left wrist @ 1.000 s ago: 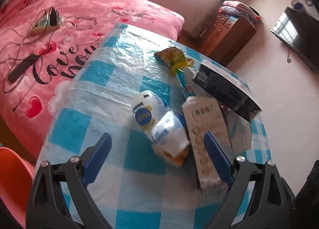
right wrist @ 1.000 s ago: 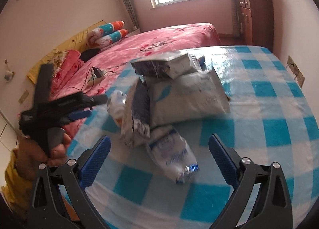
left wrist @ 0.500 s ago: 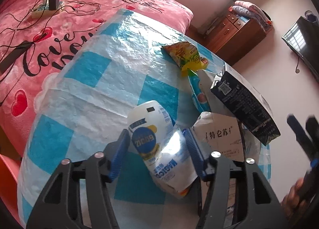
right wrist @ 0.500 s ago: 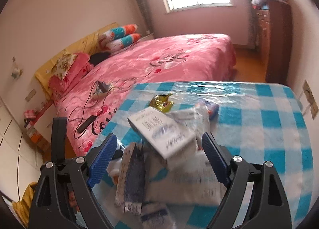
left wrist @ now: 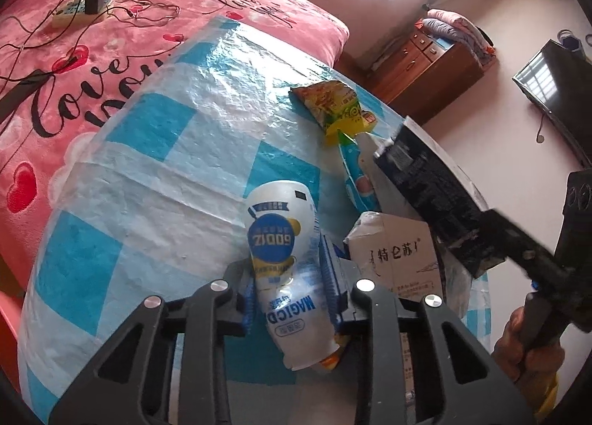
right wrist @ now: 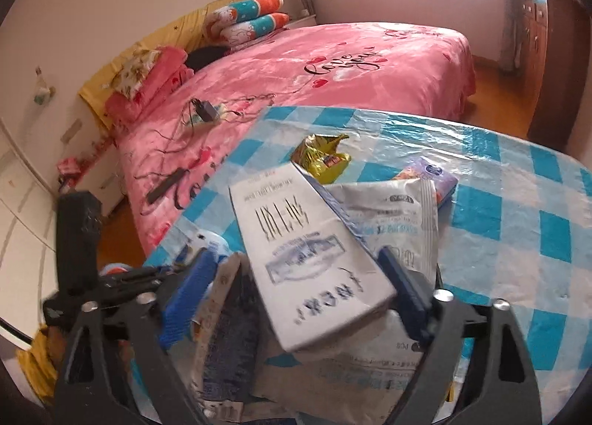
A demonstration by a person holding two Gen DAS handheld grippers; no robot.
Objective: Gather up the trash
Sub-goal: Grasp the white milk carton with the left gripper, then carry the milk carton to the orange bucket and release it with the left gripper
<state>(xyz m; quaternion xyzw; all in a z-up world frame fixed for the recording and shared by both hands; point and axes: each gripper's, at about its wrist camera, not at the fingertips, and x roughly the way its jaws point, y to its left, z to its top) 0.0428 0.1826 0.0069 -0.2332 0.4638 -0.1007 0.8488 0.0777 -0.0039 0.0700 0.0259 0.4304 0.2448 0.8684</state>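
Since a second ago: left gripper [left wrist: 290, 290] has come down over the white pouch [left wrist: 286, 262] and its jaws have just been closing; blue pads now press both sides of it, so it's clamped on the pouch. Pouch lies on the blue-and-white checked tablecloth [left wrist: 148, 180], near the table's front edge.

Right gripper [right wrist: 296, 291] has swung across over the trash pile, jaws also just been closing. White carton [right wrist: 307, 258] now sits between the blue pads; the right pad looks to be against its edge, the left pad has a gap. Not gripping yet as far as I can see, view is blurred.

Pile layout, right wrist view: carton lies tilted on top of a big white bag [right wrist: 392, 210], a dark-printed box [right wrist: 229, 321] just left of it. Yellow snack wrapper [right wrist: 322, 156] is behind the pile, a purple packet [right wrist: 429, 175] near the bag's far right corner.

Left wrist view: a person's hand [left wrist: 532, 343] holding the right gripper shows at the right edge. Pink bed [right wrist: 333, 80] beyond the table.
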